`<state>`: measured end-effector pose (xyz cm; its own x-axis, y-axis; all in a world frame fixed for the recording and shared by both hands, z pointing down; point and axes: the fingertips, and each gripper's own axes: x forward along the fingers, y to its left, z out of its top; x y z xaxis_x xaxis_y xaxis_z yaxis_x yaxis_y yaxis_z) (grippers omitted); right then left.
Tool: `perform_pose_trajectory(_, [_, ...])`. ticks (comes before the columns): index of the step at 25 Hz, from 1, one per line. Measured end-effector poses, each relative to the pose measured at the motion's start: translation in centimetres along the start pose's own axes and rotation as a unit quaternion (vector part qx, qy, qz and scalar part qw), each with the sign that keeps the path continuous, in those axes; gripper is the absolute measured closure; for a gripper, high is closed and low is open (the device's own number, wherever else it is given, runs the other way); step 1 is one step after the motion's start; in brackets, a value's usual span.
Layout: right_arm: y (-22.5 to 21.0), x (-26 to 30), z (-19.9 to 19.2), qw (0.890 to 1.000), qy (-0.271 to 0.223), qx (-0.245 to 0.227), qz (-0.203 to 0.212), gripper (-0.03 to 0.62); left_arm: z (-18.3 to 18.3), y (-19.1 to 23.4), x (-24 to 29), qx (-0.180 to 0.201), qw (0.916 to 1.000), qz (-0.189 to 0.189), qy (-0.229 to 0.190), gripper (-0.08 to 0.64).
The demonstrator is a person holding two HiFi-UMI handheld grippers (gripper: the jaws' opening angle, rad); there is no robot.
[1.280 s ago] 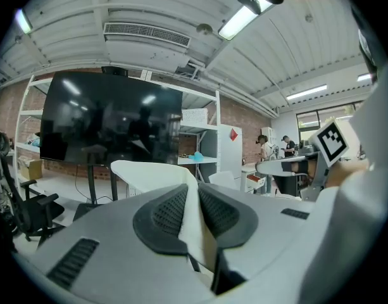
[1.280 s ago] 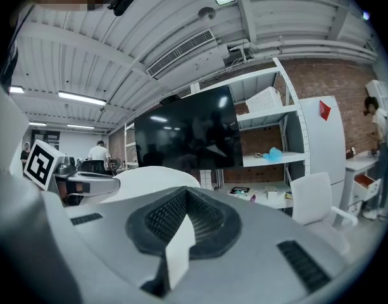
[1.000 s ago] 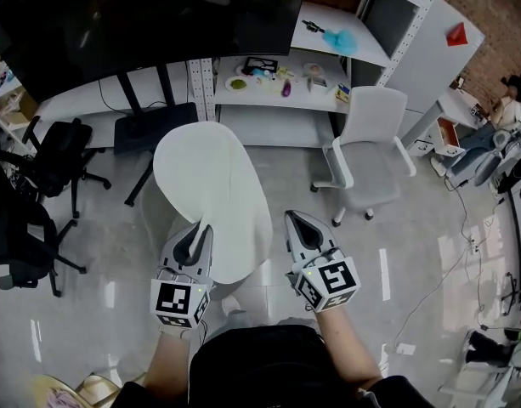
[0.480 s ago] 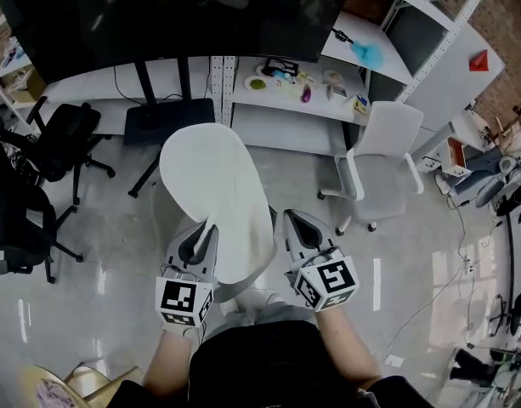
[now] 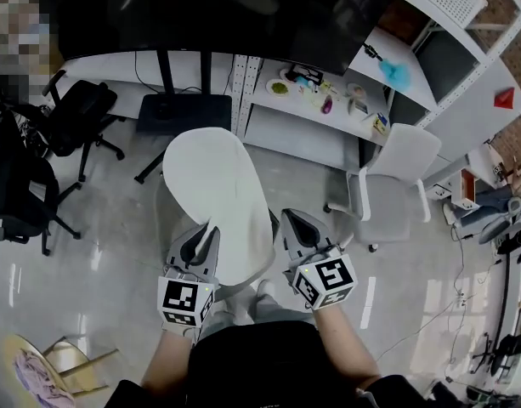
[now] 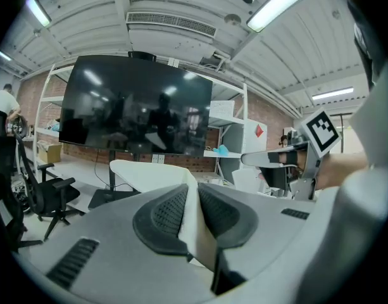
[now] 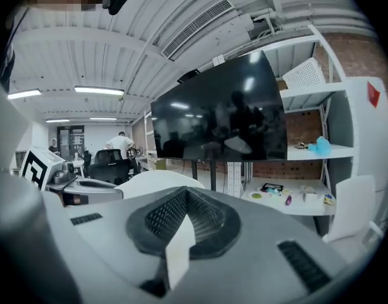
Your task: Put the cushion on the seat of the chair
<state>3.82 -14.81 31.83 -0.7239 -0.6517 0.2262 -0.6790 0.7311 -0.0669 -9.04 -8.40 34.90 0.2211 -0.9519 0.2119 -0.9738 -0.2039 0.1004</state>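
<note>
A white oval cushion [image 5: 213,202] hangs in the air in front of me, held by its near edge from both sides. My left gripper [image 5: 202,232] is shut on the cushion's left edge, and the white edge [image 6: 192,217] is pinched between its dark pads. My right gripper [image 5: 294,223] is shut on the right edge, with a strip of cushion [image 7: 180,246] between its jaws. The white office chair [image 5: 396,185] stands on the floor to the right of the cushion, apart from it. That chair also shows at the right edge of the right gripper view [image 7: 353,211].
A large black screen on a stand [image 5: 201,7] is straight ahead, with a low white shelf of small items [image 5: 319,92] beside it. Black office chairs [image 5: 82,117] stand at the left. A yellow stool with a cloth [image 5: 48,364] sits at the bottom left. Cables lie on the floor at the right.
Both grippers have kept their grip on the cushion. The room has slid across the head view: the white chair now lies further right and lower, and the black chairs have shifted right.
</note>
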Motion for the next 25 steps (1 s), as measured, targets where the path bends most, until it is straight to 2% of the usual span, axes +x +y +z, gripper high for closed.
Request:
perform_pose_trajectory(12, [-1.0,2.8,-1.9,0.997,0.034,-0.010,0.063,0.584,-4.0,0.7,1.5,-0.026,0.9974,0.061,0.029,0.503])
perform_pose_trajectory(25, [0.0,3.8,-6.4,0.990,0.087,-0.021,0.112,0.584,-10.2,0.4,1.5,-0.063,0.9908,0.096,0.072,0.503])
